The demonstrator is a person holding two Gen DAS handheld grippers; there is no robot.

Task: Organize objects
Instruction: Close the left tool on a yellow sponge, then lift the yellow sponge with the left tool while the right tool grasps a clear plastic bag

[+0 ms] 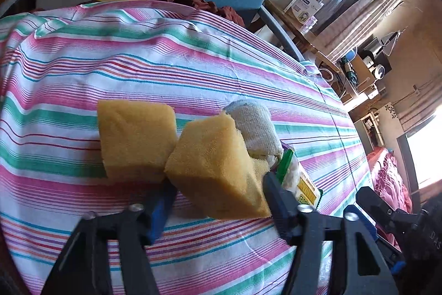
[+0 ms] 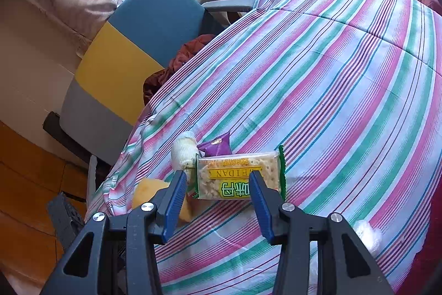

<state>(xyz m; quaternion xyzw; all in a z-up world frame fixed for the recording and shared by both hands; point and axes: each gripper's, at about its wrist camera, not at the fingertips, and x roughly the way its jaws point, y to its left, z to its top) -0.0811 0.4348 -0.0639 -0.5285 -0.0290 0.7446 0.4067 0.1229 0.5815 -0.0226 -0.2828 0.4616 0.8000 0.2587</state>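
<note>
Through the left wrist camera I see my left tool [image 1: 218,201] clamped on a yellow foam sponge block [image 1: 218,170], its black fingers pressing either flank so the soft cube stays put while I carry it. A second yellow foam block [image 1: 136,140] sits on the striped cloth-covered counter [image 1: 165,68] just left of the gripped one, which is probably why I hold mine here: the two belong side by side. Behind the gripped block lies a rolled white cloth bundle [image 1: 255,126], touching it, and a clear cracker packet with green ends [image 1: 298,179] just to its right.

Through the right wrist camera my right tool [image 2: 218,201] hangs with its blue-padded fingers apart, gripping nothing, just short of that cracker packet [image 2: 239,174]. A purple snack pouch [image 2: 216,147] lies just behind the packet, beside the white bundle [image 2: 183,151].
</note>
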